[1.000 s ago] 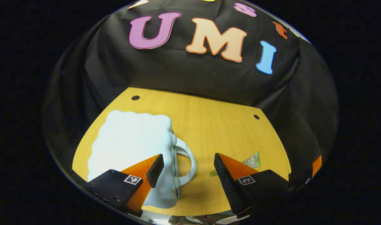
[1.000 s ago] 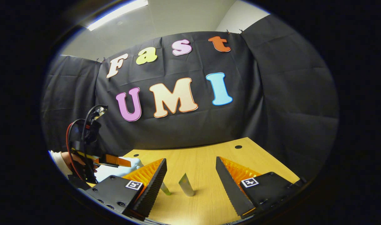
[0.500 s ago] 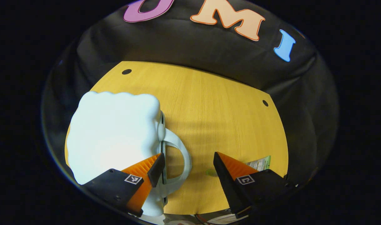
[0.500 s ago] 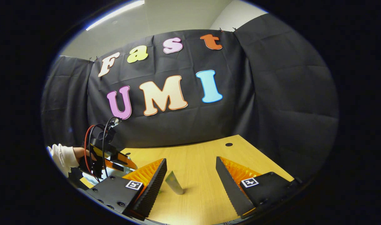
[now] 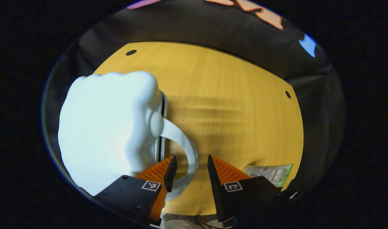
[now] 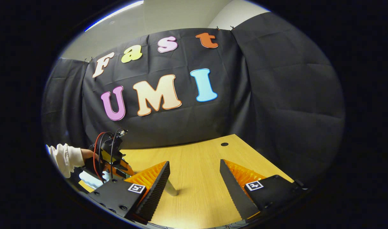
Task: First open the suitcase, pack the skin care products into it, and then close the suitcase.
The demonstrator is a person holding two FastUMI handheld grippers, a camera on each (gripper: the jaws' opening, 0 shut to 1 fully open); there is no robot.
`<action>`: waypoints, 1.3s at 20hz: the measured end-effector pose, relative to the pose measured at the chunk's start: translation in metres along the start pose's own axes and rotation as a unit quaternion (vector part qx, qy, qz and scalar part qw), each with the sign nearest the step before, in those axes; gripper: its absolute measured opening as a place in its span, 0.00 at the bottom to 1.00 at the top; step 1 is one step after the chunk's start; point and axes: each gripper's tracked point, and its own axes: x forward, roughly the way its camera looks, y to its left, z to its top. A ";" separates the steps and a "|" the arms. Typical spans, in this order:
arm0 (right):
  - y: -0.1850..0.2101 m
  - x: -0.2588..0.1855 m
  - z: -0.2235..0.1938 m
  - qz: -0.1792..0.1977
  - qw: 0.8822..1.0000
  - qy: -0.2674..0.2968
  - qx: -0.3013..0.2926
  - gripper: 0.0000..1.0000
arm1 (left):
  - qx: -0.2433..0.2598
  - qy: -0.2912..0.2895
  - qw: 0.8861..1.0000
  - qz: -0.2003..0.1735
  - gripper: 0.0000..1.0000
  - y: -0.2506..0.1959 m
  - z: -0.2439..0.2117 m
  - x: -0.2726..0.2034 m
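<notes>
Jaws half-open astride suitcase handle (image 5: 188,152).

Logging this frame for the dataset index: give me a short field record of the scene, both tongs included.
suitcase: pale blue, cloud-shaped, lying closed on the wooden table
suitcase handle: white loop, between the left tongs' fingers
left tongs: straddling the handle, narrow gap, not pressing
right tongs: open, held above the table
skin care: sachet flat at the table's edge; a tube partly hidden behind a right finger
</notes>
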 end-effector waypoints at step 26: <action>-0.018 0.015 -0.017 0.022 0.999 0.035 -0.015 0.98 | 0.028 0.014 0.999 0.010 0.01 -0.005 -0.004 0.012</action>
